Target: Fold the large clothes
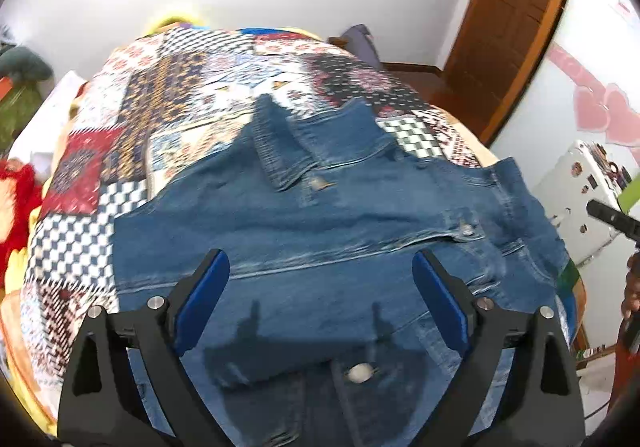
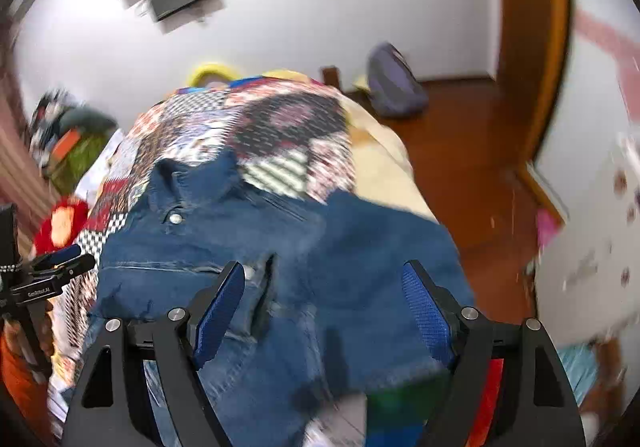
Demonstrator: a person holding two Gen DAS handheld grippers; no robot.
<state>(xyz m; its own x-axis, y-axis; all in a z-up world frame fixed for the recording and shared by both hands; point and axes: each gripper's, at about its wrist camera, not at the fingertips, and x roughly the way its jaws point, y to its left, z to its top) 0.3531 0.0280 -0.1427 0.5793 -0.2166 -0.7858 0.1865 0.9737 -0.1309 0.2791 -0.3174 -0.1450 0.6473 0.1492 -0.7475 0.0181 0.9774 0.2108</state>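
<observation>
A blue denim jacket [image 1: 304,215] lies spread on a patchwork quilt [image 1: 168,107], collar toward the far end, with folded layers near me. My left gripper [image 1: 320,279] hovers above the jacket's near part, jaws wide apart, nothing between the blue pads [image 1: 204,299]. In the right wrist view the same jacket [image 2: 248,231] lies on the quilt [image 2: 280,127], a folded sleeve part reaching the bed's right edge. My right gripper [image 2: 324,287] stands open over it, empty. The left gripper's tip [image 2: 60,259] shows at the left edge there, and the right gripper's tip [image 1: 612,217] at the right edge of the left wrist view.
The bed runs away from me toward a white wall. A wooden door [image 1: 516,15] and brown floor [image 2: 460,151] lie to the right, with a grey bag [image 2: 394,83] by the wall. A white cabinet [image 1: 576,199] stands at the right. Red and green soft things [image 1: 16,187] crowd the left side.
</observation>
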